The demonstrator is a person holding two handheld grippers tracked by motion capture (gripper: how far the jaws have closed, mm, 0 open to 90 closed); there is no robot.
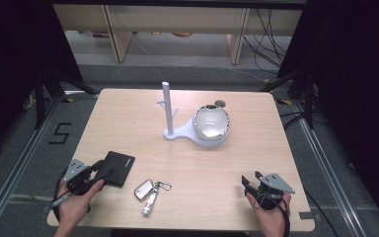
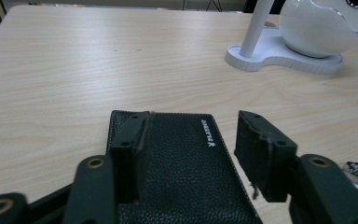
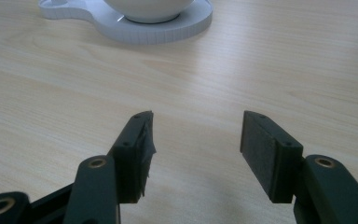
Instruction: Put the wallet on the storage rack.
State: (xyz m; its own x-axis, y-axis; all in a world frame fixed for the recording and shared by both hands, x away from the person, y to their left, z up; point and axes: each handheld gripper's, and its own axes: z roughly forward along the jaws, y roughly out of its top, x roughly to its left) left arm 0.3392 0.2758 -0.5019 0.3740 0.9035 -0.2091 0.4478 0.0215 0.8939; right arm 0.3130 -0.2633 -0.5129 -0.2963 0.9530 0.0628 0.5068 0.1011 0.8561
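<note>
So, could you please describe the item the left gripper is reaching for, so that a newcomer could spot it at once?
Start at the light wooden table and go to its near left corner, where the left gripper hovers with open jaws. Under it lies a flat black textured leather wallet, rectangular, with small white lettering. Its neighbour to the right, the silver key fob with keys, is shiny and smaller.

The light wooden table [image 1: 128,118] carries a black wallet [image 1: 117,168], keys [image 1: 149,191]; a white stand [image 1: 177,132] with bowl [image 1: 210,123].
</note>
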